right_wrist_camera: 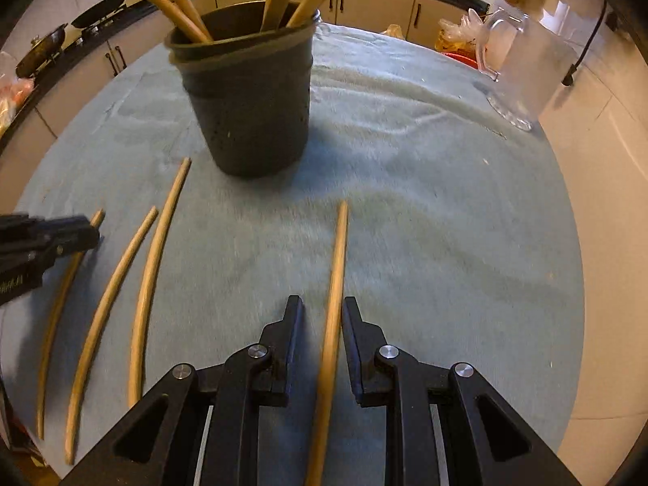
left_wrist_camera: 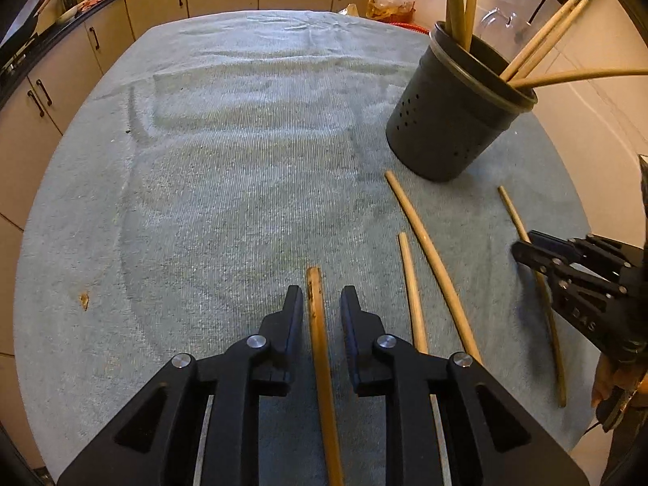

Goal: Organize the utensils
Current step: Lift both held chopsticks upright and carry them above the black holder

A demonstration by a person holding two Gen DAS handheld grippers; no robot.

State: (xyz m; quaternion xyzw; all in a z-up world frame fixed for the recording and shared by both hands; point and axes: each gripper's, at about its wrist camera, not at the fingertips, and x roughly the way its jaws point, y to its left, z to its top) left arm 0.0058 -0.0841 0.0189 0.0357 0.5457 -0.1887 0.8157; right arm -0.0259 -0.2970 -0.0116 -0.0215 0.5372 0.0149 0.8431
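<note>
A dark perforated utensil holder (left_wrist_camera: 453, 113) (right_wrist_camera: 251, 113) stands on the blue-grey towel and holds several wooden sticks. More sticks lie loose on the towel. My left gripper (left_wrist_camera: 322, 293) points down at one worn stick (left_wrist_camera: 318, 344), which runs between its jaws with a gap on each side. In the right wrist view my right gripper (right_wrist_camera: 322, 303) straddles another stick (right_wrist_camera: 336, 267), close to the right finger and clear of the left. Two loose sticks (left_wrist_camera: 433, 263) (left_wrist_camera: 411, 291) lie between the grippers. Each wrist view shows the other gripper at its edge: the right gripper (left_wrist_camera: 522, 247) and the left gripper (right_wrist_camera: 91, 235).
A clear glass pitcher (right_wrist_camera: 522, 77) stands at the table's far right. Plastic bags (left_wrist_camera: 393, 0) sit at the far edge. Kitchen cabinets and a counter with pans (right_wrist_camera: 101, 8) curve round behind. The round table's towel (left_wrist_camera: 222, 162) is bare on the left.
</note>
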